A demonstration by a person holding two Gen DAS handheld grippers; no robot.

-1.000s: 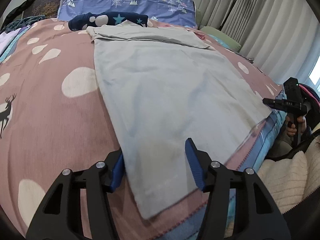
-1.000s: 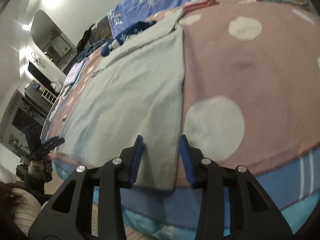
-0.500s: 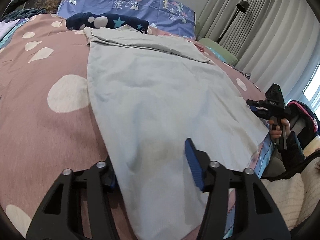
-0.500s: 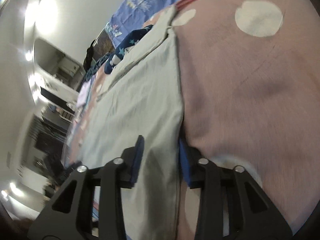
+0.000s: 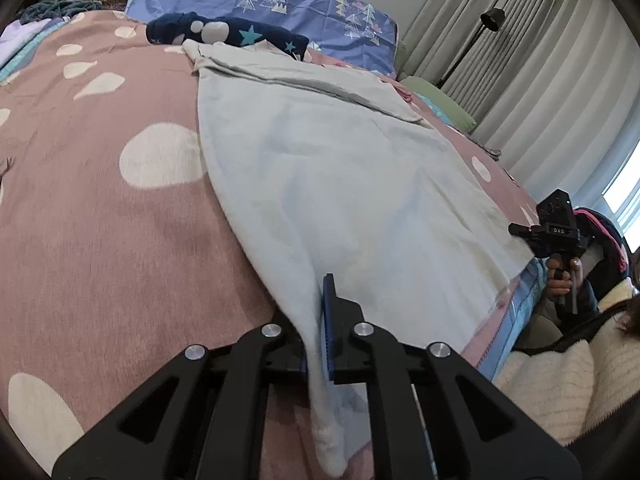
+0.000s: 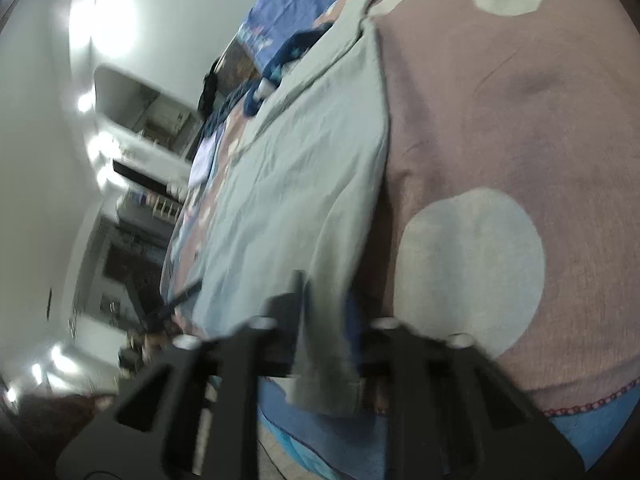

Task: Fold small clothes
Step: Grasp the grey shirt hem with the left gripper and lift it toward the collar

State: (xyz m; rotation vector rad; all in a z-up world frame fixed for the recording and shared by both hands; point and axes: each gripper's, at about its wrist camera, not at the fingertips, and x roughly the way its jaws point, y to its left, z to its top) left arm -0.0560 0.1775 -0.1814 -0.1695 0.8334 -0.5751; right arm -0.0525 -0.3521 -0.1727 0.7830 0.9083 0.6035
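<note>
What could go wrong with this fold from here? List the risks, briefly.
1. The left gripper pinches only a thin edge at one near corner of the pale grey cotton garment; a pull could slip it free.
2. The right gripper view is blurred, so its hold on the other near corner cannot be confirmed; uneven lifting would skew the fold.
3. The far end already lies doubled over near the navy star-patterned fabric; dragging the garment could bunch it on the pink spotted bedspread.
</note>
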